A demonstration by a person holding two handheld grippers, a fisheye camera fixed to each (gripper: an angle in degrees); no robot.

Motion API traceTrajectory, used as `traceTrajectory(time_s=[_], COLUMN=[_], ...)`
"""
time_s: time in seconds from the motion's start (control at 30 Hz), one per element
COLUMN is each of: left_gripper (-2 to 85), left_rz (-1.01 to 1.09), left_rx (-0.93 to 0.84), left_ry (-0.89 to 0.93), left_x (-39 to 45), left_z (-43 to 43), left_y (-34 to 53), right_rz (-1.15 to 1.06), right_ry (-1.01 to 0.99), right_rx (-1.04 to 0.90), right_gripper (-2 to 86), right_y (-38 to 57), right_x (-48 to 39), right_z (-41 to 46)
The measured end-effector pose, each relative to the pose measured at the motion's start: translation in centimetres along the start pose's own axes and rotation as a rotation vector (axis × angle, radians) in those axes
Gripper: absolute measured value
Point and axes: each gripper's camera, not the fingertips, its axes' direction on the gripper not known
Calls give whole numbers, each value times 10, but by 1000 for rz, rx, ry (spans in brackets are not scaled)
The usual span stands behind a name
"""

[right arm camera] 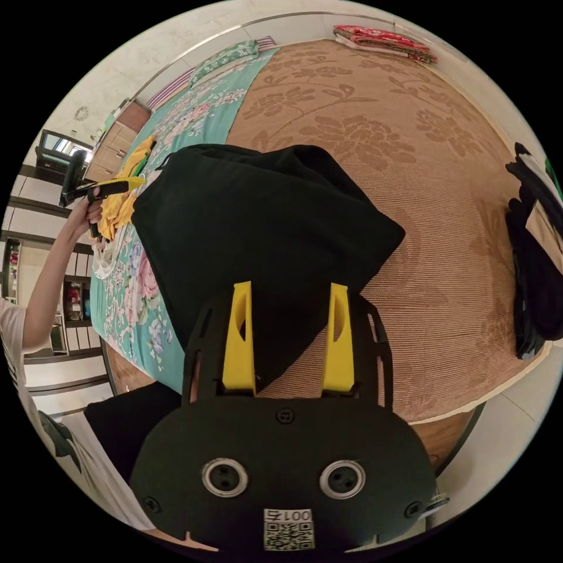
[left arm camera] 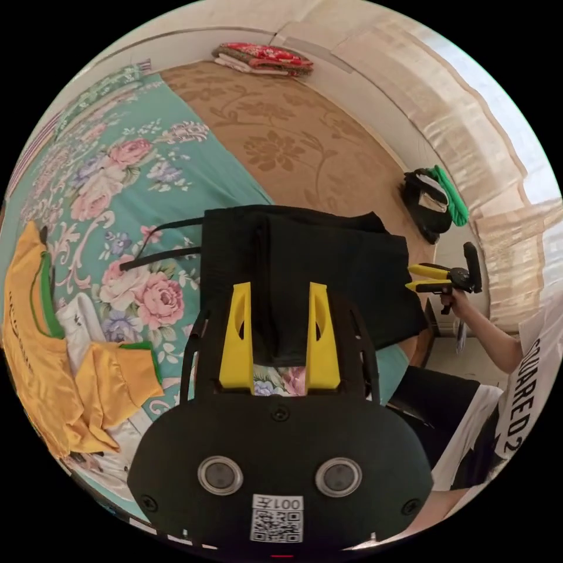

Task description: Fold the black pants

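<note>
A teal floral sheet (left arm camera: 117,176) is covering one side of the bed, and a brown woven mat (right arm camera: 410,176) with a flower pattern is lying on the other side. Yellow garments with green trim (left arm camera: 53,363) are sprawling on the sheet over something white. A folded red patterned quilt (left arm camera: 264,58) is sitting at the mat's far end. Dark clothes with a green piece (left arm camera: 437,202) are lying heaped near the mat's edge.

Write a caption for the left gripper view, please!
Open left gripper hovers over folded black pants on a flowery bedsheet, yellow shirt beside.
</note>
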Motion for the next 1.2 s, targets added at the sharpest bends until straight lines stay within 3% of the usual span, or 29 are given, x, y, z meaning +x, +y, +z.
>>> traceTrajectory(time_s=[0.2,0.3,0.4,0.7,0.87,1.0,1.07,1.2], left_gripper=[95,81,47,45,49,66,62,41], left_rz=[23,-13,-58,29,53,-65,-153,-297], left_rx=[-216,-226,-201,-49,-115,-228,-138,28], left_ry=[18,54,209,11,-142,-181,-159,-366], left_x=[16,17,15,88,75,45,46,86], left_z=[40,36,29,-46,-44,13,9,-18], left_y=[-37,-42,-41,-32,-43,-44,-34,11], right_rz=[33,88,151,91,80,90,72,42], right_ry=[30,-43,-134,-122,-163,-185,-153,-80], right_rx=[-69,-74,-66,-107,-100,-79,-65,4], right_gripper=[169,164,155,137,137,134,134,150], right_y=[-5,-2,-2,-14,-17,-16,-15,-18], right_x=[-2,11,24,27,35,43,47,61], right_z=[-24,-33,-37,-56,-66,-71,-81,-99])
